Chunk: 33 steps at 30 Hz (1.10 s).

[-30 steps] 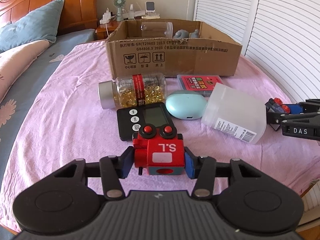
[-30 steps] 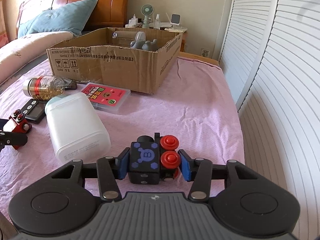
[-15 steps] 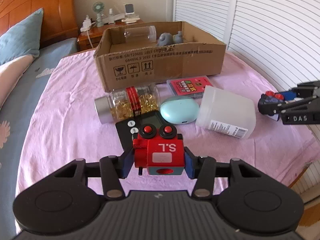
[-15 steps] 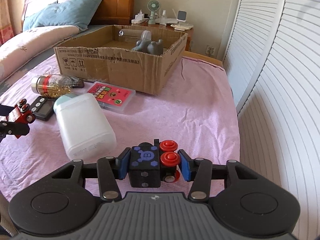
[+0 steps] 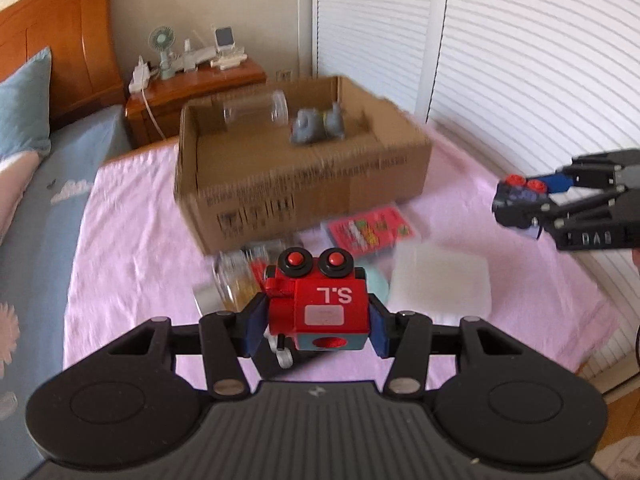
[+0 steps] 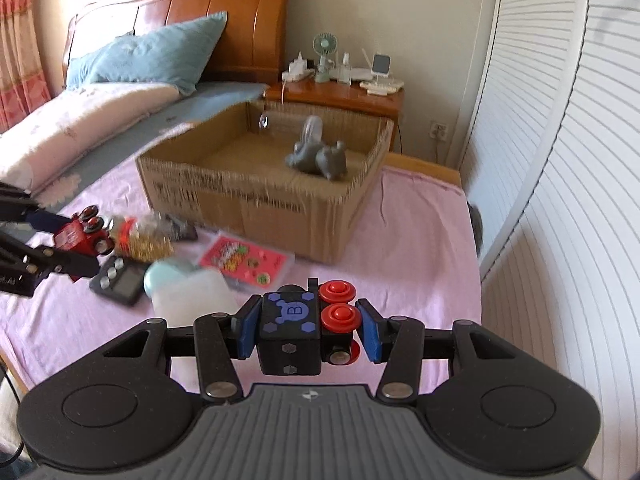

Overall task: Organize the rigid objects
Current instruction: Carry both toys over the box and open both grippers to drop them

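My left gripper (image 5: 316, 322) is shut on a red toy train block (image 5: 320, 304) marked "S.L" and holds it above the pink sheet, short of the open cardboard box (image 5: 304, 184). My right gripper (image 6: 306, 330) is shut on a black toy train block (image 6: 296, 328) with red knobs, also in the air. Each gripper shows in the other's view: the right (image 5: 520, 196) and the left (image 6: 80, 236). In the box (image 6: 256, 196) lie a grey elephant toy (image 6: 316, 158) and a clear jar (image 5: 256, 110).
On the sheet before the box lie a bottle of yellow capsules (image 6: 144, 238), a black timer (image 6: 116, 280), a mint case (image 6: 168, 276), a red card pack (image 6: 244, 260) and a white plastic jar (image 5: 440, 284). A nightstand (image 6: 336, 96) stands behind; shutters run along the right.
Both grippers have risen with their train blocks and moved toward the box. The view now looks down into the box. The items on the sheet have not moved.
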### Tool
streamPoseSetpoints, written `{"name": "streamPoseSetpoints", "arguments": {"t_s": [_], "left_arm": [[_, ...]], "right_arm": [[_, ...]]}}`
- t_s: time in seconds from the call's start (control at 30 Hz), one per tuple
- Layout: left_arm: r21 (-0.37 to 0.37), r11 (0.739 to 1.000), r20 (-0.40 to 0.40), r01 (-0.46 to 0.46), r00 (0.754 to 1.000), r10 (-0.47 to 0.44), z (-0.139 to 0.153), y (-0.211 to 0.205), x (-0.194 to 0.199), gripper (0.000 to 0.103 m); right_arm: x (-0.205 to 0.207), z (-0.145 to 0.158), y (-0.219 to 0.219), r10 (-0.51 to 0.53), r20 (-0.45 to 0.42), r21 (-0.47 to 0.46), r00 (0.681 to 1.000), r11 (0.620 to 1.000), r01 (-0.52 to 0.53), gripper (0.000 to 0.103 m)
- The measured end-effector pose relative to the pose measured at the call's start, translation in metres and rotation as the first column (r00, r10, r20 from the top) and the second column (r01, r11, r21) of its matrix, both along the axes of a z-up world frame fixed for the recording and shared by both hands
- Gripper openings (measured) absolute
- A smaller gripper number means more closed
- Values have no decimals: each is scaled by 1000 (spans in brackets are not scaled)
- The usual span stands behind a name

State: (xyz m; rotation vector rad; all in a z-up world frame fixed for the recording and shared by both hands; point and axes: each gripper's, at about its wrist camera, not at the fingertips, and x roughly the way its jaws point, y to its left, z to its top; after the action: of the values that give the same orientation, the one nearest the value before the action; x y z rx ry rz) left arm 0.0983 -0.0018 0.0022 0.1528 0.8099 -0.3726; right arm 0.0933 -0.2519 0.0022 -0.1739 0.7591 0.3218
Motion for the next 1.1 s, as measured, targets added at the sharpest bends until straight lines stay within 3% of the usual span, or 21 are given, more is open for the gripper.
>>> {"name": "streamPoseSetpoints", "arguments": {"t_s": [0.23, 0.4, 0.47, 0.53, 0.67, 0.77, 1.1], "left_arm": [[16, 1000, 67, 4, 998, -5, 30, -2, 57, 50], [37, 999, 100, -30, 995, 26, 30, -6, 102, 50], [46, 997, 137, -64, 989, 57, 26, -6, 114, 60], [54, 995, 138, -82, 988, 74, 22, -5, 122, 90], [30, 997, 128, -65, 990, 61, 21, 2, 113, 92], [41, 998, 110, -56, 993, 52, 22, 3, 95, 100], [4, 996, 79, -85, 993, 85, 31, 14, 41, 101]], "right_arm": [[21, 17, 3, 1, 36, 30, 999, 1000, -2, 55], [38, 23, 9, 3, 49, 31, 999, 1000, -5, 55], [43, 25, 12, 5, 50, 33, 999, 999, -7, 55], [46, 26, 16, 8, 54, 30, 999, 999, -10, 55], [50, 29, 21, 14, 60, 31, 998, 999, -16, 55], [54, 32, 25, 17, 67, 27, 998, 999, -19, 55], [84, 46, 40, 10, 66, 42, 998, 999, -13, 55]]}}
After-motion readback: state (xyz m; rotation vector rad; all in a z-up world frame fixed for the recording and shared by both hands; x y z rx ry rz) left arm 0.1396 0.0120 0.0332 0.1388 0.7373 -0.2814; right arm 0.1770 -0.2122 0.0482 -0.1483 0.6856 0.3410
